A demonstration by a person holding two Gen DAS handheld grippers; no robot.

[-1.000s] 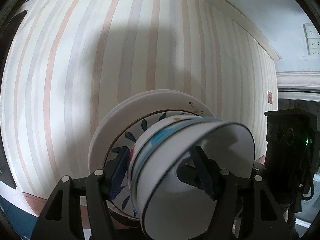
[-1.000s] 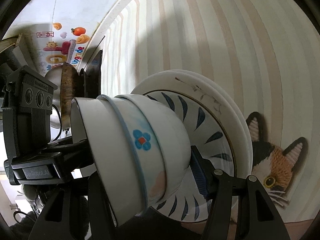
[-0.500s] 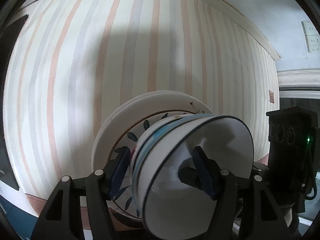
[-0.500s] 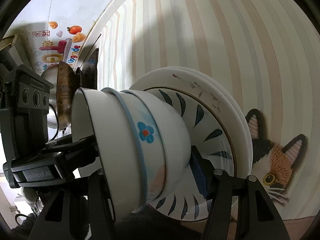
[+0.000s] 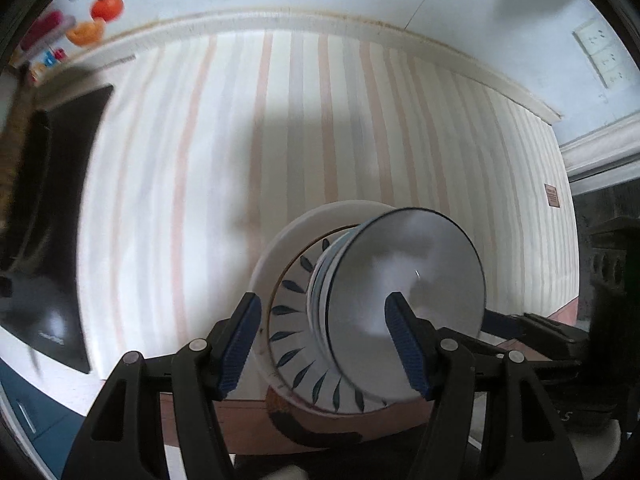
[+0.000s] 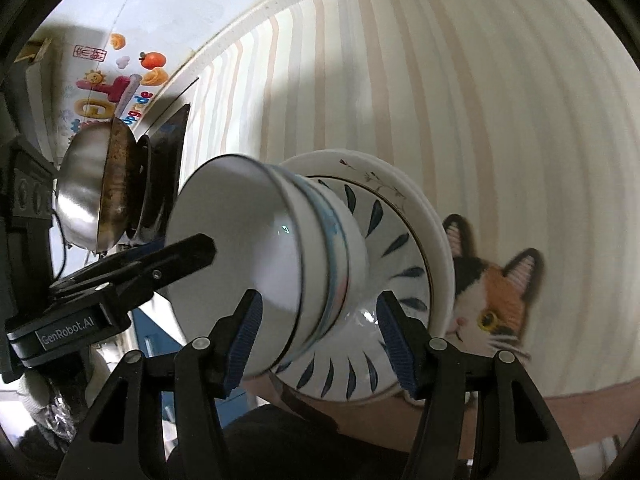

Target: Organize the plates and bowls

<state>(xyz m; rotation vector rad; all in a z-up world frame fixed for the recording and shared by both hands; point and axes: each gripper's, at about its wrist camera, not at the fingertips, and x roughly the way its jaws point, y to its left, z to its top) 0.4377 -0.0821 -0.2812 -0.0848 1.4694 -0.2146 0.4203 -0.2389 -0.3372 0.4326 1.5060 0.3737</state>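
Left gripper point(image 5: 324, 340): blue-padded fingers point(image 5: 240, 344) are spread wide and pinch nothing. One pad sits just outside the plate rims of the dish stack. The other is in front of the open mouth of the top bowl. Cannot tell if either pad touches.

Right gripper point(image 6: 320, 340): its jaws are opening, and its blue-padded fingers point(image 6: 394, 344) are spread. The dish stack is in line between them. One pad is by the top bowl's rim, the other by the leaf plate's lower edge. No clear squeeze is visible.

The stack has nested white ceramic bowls point(image 6: 240, 232) on top, and the uppermost has a thin dark rim. A bowl under it has a blue rim band. These sit in a white plate with dark blue leaf marks and a gold ring point(image 6: 384, 248). Under that are plain white round plates point(image 6: 436, 248), one with a small twig print.

The stack rests on a cream tablecloth with pale pink and grey stripes point(image 5: 320, 120). It is the landmark for the rest:
- A calico cat patch point(image 6: 492, 292) on the cloth is just beside the stack, on the plate side.
- A steel wok with a browned rim point(image 6: 80, 192) is near the stack, on the bowl-mouth side.
- A black glass cooktop point(image 5: 52, 200) lies well apart from the stack, at the cloth's far edge in the left wrist view.
- Fruit stickers point(image 6: 154, 58) are on the pale wall beyond the stack.
- A white wall socket panel point(image 5: 600, 56) is far from the stack, at the upper right of the left wrist view.

The left wrist view has motion blur.
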